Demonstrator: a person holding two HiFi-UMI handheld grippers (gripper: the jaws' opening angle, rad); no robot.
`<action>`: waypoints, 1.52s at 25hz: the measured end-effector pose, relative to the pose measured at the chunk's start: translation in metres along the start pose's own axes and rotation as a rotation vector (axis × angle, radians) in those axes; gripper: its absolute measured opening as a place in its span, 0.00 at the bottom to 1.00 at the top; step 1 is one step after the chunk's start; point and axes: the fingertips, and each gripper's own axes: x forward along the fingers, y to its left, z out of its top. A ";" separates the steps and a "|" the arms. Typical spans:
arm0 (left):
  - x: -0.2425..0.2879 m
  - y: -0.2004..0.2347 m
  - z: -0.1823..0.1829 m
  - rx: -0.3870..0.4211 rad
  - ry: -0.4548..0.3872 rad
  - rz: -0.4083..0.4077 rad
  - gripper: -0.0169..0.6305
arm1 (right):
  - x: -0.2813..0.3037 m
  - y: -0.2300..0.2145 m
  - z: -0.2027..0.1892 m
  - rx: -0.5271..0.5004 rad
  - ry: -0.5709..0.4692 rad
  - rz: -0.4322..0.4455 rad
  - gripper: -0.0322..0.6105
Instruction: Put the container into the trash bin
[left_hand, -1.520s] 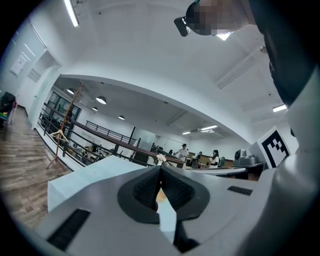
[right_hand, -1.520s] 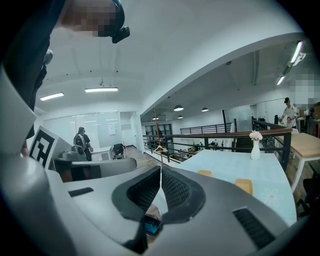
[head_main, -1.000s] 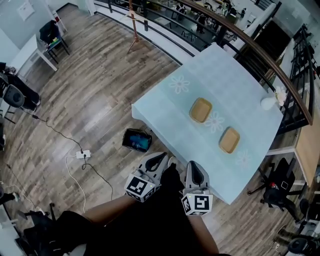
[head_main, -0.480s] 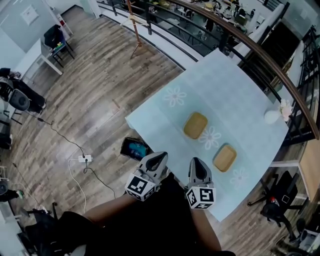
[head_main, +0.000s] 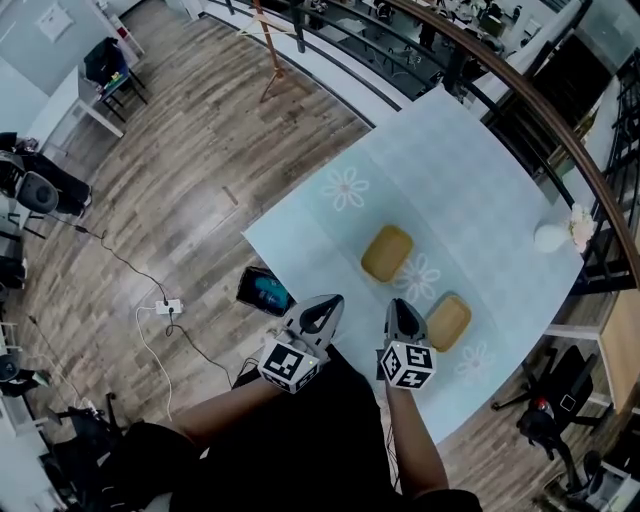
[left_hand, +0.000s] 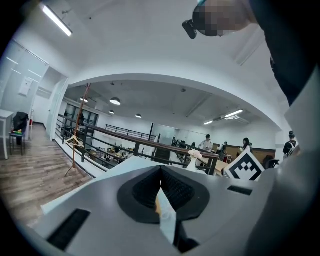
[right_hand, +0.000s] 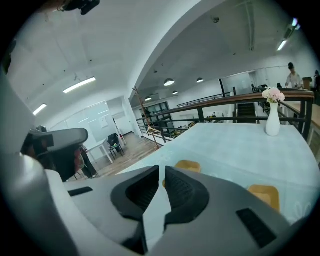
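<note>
Head view: left gripper (head_main: 326, 303), right gripper (head_main: 398, 306) at table (head_main: 470, 180) edge; floor (head_main: 180, 200) leftward

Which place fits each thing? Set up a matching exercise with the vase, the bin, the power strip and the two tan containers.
Things:
1 vase
2 bin
3 power strip
4 containers

Places:
A middle of the table
B on the floor, right beside the table's corner
C on the floor, well apart from the table
D table's edge by the railing

Pairs: 1-D, 2-B, 3-C, 4-A
</note>
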 end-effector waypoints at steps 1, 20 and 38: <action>0.004 0.001 0.000 -0.003 0.008 -0.001 0.04 | 0.007 -0.007 -0.003 -0.002 0.009 -0.022 0.11; 0.068 0.022 -0.033 -0.060 0.088 0.030 0.04 | 0.130 -0.105 -0.084 0.116 0.269 -0.180 0.21; 0.045 0.042 -0.055 -0.087 0.157 0.056 0.04 | 0.158 -0.106 -0.103 0.213 0.341 -0.195 0.12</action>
